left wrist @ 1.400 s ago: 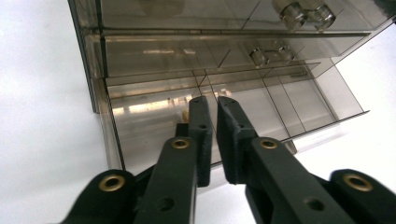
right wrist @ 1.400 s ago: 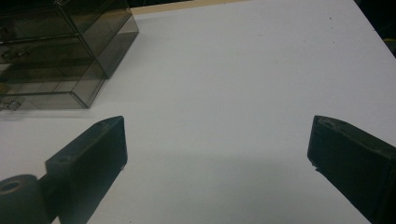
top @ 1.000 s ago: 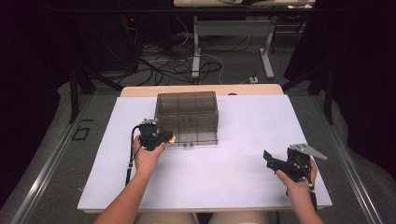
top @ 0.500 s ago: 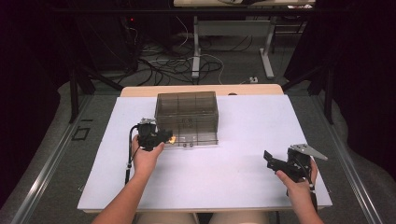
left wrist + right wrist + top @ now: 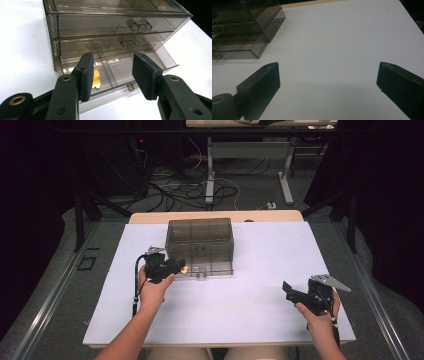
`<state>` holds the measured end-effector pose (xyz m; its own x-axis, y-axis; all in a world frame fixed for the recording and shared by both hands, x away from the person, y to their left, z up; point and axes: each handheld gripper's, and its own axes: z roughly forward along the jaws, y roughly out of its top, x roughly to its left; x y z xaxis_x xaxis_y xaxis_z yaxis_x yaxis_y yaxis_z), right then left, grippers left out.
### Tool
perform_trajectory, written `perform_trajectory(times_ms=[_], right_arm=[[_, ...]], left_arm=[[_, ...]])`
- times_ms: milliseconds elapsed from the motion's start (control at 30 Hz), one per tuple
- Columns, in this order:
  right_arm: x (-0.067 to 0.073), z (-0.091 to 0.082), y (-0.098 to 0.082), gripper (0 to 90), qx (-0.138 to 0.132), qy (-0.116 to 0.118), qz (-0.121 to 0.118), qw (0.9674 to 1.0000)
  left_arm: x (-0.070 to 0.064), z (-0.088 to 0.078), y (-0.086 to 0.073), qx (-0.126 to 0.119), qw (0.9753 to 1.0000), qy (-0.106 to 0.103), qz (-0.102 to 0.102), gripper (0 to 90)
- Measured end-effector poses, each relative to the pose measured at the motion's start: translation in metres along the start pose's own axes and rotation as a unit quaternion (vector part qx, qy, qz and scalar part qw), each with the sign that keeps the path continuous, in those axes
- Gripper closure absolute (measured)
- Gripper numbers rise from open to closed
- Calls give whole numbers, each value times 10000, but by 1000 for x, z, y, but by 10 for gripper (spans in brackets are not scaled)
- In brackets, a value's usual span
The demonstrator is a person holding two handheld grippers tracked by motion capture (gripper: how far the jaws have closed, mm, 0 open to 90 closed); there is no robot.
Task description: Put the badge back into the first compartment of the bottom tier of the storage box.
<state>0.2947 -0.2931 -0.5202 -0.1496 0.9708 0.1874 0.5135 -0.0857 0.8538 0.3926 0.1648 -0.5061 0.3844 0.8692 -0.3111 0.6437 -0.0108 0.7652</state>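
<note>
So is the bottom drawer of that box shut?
No, the bottom drawer is pulled out, with a gold thing lying inside it.

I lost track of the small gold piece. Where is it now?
The gold piece lies in the left compartment of the open bottom drawer of the smoky drawer box, just past the left gripper, whose jaws have just been opening.

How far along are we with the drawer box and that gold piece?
Done, it seems: the bottom drawer of the smoked drawer box is pulled out, and the gold piece lies in its left compartment. In hand: the left tool, jaws just opening, hangs over that drawer with nothing between its pads. Left, probably: pushing the drawer shut. The right tool waits open over the white table.
</note>
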Motion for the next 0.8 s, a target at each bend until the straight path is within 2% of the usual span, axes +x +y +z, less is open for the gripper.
perform_trajectory(times_ms=[167, 467, 667, 700, 800], right_arm=[[0, 0, 0, 44, 6, -5, 42, 10000], [0, -1, 0, 44, 14, -3, 36, 10000], [1, -1, 0, 45, 13, -7, 50, 10000], [0, 0, 0, 44, -2, -16, -18, 10000], [0, -1, 0, 44, 1, 1, 3, 10000]], left_arm=[[-2, -5, 0, 4, 10000, -63, 16, 491], [-7, -16, -2, -175, 9997, -130, 91, 410], [-10, -26, -4, -268, 9992, -152, 241, 363], [-9, -28, -5, -278, 9991, -148, 276, 359], [-10, -34, -6, -234, 9991, -166, 303, 343]])
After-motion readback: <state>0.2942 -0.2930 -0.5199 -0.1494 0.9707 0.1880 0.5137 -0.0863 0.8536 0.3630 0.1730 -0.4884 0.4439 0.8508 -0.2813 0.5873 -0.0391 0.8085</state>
